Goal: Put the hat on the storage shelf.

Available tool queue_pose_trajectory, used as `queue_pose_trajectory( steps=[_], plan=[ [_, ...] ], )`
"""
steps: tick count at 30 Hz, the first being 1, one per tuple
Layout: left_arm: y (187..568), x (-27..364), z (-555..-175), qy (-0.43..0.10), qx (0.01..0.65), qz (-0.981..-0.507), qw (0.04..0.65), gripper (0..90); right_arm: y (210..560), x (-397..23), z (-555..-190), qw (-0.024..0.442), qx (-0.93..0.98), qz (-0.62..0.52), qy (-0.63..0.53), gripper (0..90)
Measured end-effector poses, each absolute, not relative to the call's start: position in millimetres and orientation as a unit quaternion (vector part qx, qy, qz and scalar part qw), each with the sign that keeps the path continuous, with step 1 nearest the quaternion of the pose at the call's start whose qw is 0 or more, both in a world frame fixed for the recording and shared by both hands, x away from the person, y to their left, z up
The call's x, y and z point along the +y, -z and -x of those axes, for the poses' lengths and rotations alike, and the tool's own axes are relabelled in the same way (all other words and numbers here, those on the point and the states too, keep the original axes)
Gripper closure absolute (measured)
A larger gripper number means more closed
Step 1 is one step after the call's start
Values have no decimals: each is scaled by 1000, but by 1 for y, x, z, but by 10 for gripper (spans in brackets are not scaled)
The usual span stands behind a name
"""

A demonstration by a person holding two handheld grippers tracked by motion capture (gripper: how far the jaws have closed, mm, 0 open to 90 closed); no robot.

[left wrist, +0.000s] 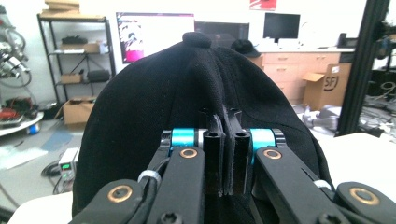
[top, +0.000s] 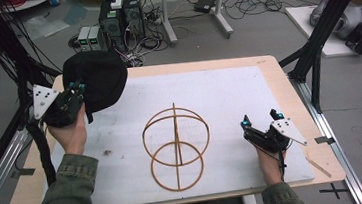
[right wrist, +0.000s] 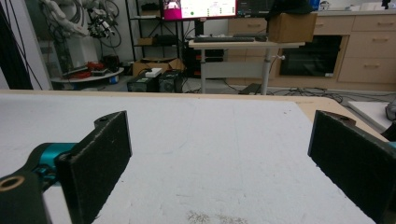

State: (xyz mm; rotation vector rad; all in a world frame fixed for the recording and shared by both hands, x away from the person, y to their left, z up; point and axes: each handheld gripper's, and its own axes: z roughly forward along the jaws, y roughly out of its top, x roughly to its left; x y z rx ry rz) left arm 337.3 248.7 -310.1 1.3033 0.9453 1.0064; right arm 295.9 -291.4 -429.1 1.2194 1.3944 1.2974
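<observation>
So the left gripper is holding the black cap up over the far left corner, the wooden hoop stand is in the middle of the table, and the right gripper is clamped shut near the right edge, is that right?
Not quite: the right gripper is open, not clamped shut. The right gripper view shows its jaws spread wide over bare white table. The rest holds: the left gripper grips the black cap, and the wooden hoop stand sits mid-table.

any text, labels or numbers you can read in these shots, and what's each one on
"SFJ" as it seems to read, on the cardboard box by the drawers, left gripper view.
Monitor screens: content too blurred to read.
Black cap held in the left tool: no text visible.
</observation>
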Motion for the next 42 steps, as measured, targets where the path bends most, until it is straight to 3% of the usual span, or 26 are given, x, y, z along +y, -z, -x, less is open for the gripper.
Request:
queue_pose_trajectory(
  steps=[24,42],
  plan=[
    [282,222,-302,-380,274,-570,675,877,428,-284,-295,417,565,-480,-526,52],
    [259,212,-283,-285,158,-577,749,876,427,-286,-295,412,563,-480,-532,52]
  ],
)
